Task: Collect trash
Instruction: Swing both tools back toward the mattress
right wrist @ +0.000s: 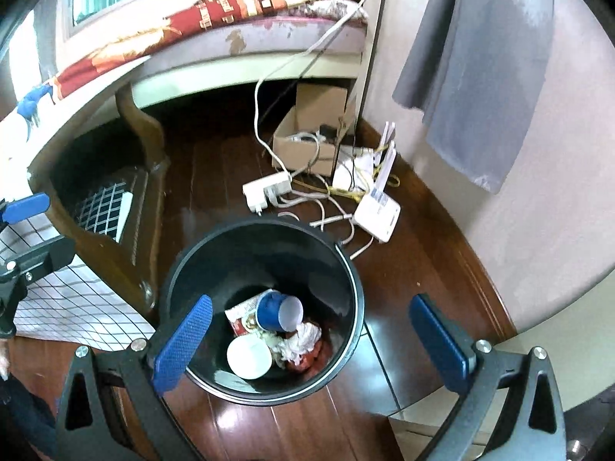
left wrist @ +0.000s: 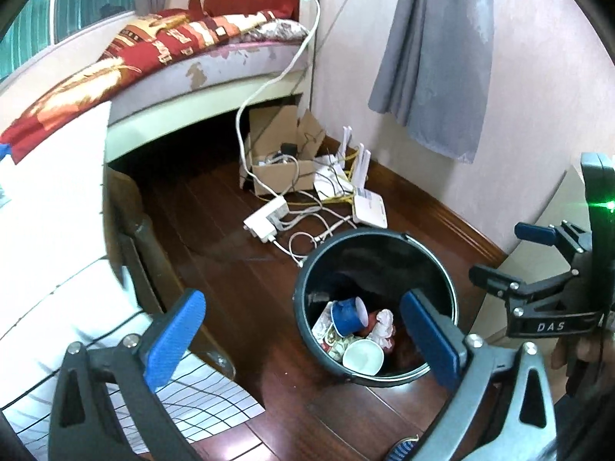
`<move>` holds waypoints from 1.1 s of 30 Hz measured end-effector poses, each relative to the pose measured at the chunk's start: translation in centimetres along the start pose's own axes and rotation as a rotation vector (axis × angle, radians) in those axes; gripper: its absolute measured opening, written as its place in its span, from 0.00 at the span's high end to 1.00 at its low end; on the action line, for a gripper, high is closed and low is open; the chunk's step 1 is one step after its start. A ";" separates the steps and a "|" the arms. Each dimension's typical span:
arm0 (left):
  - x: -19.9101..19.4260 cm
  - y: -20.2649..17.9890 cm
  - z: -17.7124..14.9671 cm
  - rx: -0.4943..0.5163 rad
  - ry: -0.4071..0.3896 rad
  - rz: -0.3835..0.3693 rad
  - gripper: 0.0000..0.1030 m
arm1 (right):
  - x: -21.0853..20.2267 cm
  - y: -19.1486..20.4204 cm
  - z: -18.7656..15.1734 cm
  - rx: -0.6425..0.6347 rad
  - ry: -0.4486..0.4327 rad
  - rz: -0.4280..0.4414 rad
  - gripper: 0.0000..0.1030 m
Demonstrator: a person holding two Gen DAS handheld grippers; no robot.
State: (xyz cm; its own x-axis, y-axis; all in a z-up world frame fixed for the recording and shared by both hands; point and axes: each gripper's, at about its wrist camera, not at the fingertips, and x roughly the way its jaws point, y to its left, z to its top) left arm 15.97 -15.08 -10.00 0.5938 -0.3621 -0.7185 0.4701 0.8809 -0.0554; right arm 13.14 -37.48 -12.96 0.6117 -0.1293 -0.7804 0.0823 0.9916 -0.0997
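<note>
The black round trash bin (right wrist: pixel 348 269) stands upright on the wooden floor (right wrist: pixel 238 430), containing a blue paper cup (right wrist: pixel 271 309) on its side, a white cup (right wrist: pixel 249 357), crumpled tissue (right wrist: pixel 303 340) and a wrapper (right wrist: pixel 242 313).

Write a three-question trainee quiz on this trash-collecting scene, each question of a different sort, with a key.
1. True or false: the right gripper is shut on a cup.
2. Which lies inside the black trash bin? A) blue paper cup B) white router C) cardboard box
3. Fill in: the left gripper has its jaws ____.

Key: 1 false, it is open and empty. 2 A; router and box sit on the wooden floor. 3 open.
</note>
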 end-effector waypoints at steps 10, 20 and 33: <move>-4.7 2.8 0.9 -0.057 -0.081 0.069 0.00 | -4.0 3.0 1.7 -0.016 -0.088 0.029 0.00; -8.8 7.7 -0.1 -0.144 -0.147 0.164 0.00 | -5.9 7.9 4.2 -0.060 -0.154 0.083 0.00; -13.7 15.8 -3.5 -0.301 -0.187 0.305 0.00 | -7.4 17.7 7.1 -0.186 -0.224 0.208 0.00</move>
State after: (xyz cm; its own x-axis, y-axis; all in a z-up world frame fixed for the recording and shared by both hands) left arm 12.96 4.83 -3.47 0.7961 -0.0973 -0.5973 0.0621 0.9949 -0.0793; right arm 15.70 -18.98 -4.56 0.7596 0.0980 -0.6430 -0.1938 0.9778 -0.0799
